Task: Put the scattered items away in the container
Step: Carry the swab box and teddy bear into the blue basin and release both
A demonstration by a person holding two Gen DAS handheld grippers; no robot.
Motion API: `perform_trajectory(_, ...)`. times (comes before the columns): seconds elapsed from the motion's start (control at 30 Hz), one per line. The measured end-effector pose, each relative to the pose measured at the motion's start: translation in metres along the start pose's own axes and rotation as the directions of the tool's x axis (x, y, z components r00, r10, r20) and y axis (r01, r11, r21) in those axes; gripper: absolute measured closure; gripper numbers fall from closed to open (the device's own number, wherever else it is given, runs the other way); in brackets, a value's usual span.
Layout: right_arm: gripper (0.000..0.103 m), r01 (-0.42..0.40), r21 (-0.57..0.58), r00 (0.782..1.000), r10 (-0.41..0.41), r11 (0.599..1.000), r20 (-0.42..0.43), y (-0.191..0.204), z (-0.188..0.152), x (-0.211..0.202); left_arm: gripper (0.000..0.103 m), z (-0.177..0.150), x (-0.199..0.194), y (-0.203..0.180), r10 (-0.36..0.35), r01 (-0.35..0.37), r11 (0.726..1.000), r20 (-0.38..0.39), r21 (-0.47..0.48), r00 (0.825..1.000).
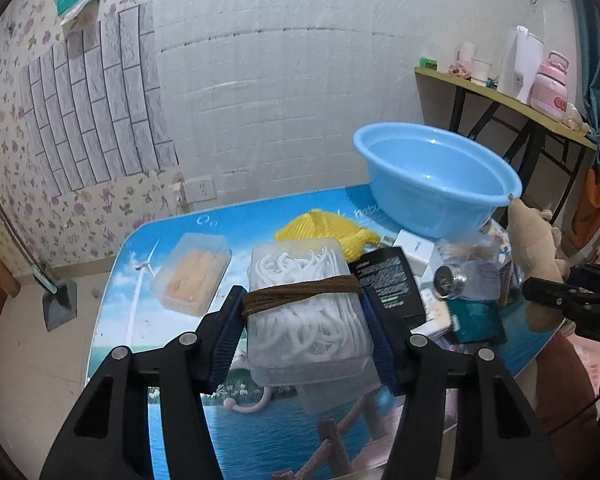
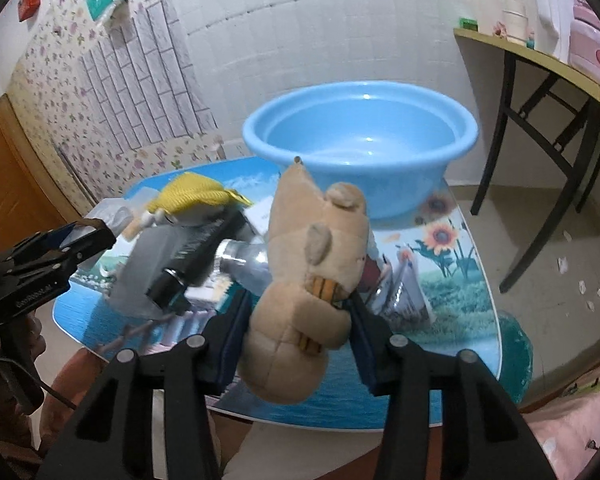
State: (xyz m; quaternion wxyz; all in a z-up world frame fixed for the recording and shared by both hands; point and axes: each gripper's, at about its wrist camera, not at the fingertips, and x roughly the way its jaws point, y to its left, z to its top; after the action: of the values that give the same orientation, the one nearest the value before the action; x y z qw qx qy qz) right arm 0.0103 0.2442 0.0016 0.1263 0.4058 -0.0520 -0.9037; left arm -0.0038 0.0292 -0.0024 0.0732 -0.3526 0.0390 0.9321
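My left gripper (image 1: pixel 306 320) is shut on a clear plastic box of white hooks (image 1: pixel 308 312) bound with a brown band, held above the table. My right gripper (image 2: pixel 296 320) is shut on a tan plush toy (image 2: pixel 304 280), also seen in the left wrist view (image 1: pixel 536 240). The light blue basin (image 2: pixel 360 136) stands at the table's far side, open and empty; it also shows in the left wrist view (image 1: pixel 436 176). The left gripper (image 2: pixel 48 256) shows at the left of the right wrist view.
On the picture-printed table (image 1: pixel 260 440) lie a clear box of orange sticks (image 1: pixel 192 272), a yellow knit item (image 1: pixel 324 228), a black packet (image 1: pixel 388 280), a clear bottle (image 1: pixel 468 280), a teal box (image 1: pixel 476 316) and a loose white hook (image 1: pixel 248 404). A side table (image 1: pixel 500 96) stands right.
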Motion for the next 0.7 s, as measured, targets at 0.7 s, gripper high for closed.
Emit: perform_trajectory(0.7,0.057,-0.036,0.026,0.991,0.032,0.999,0.129,-0.029,0.065,-0.002,0.046,0.074,0.012,-0.065,-0.113,0.106,0.988,0.067,0.109,0.991)
